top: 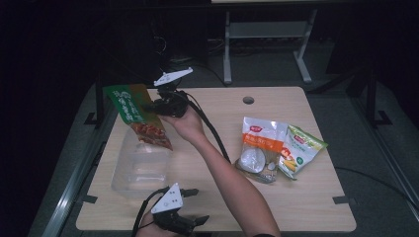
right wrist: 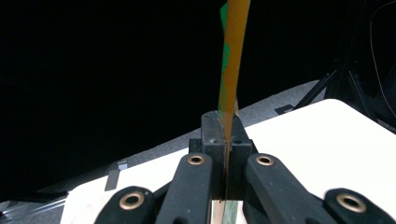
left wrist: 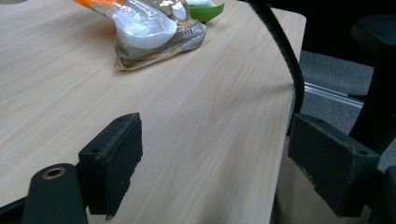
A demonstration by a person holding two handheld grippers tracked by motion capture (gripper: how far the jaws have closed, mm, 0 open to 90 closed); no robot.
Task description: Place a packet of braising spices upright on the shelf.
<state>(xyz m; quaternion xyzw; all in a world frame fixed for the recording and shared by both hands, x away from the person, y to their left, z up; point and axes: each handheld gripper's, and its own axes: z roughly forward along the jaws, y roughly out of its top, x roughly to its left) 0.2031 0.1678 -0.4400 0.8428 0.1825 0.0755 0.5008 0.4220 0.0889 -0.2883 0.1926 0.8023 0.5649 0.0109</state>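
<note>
My right gripper (top: 150,105) is shut on a green snack bag (top: 132,114) with red food printed on its lower end, holding it in the air over a clear plastic tub (top: 140,168) at the table's left. In the right gripper view the bag (right wrist: 232,65) runs edge-on, pinched between the shut jaws of the right gripper (right wrist: 225,135). My left gripper (top: 197,206) rests near the table's front edge, open and holding nothing. In its own view the left gripper (left wrist: 219,163) has its pads wide apart over bare wood.
A white and orange bag (top: 259,145) and a green and yellow corn bag (top: 302,148) lie on the right half of the wooden table (top: 222,113). The white bag (left wrist: 154,32) lies far ahead of the left gripper. A black cable (left wrist: 285,51) trails along the person's forearm.
</note>
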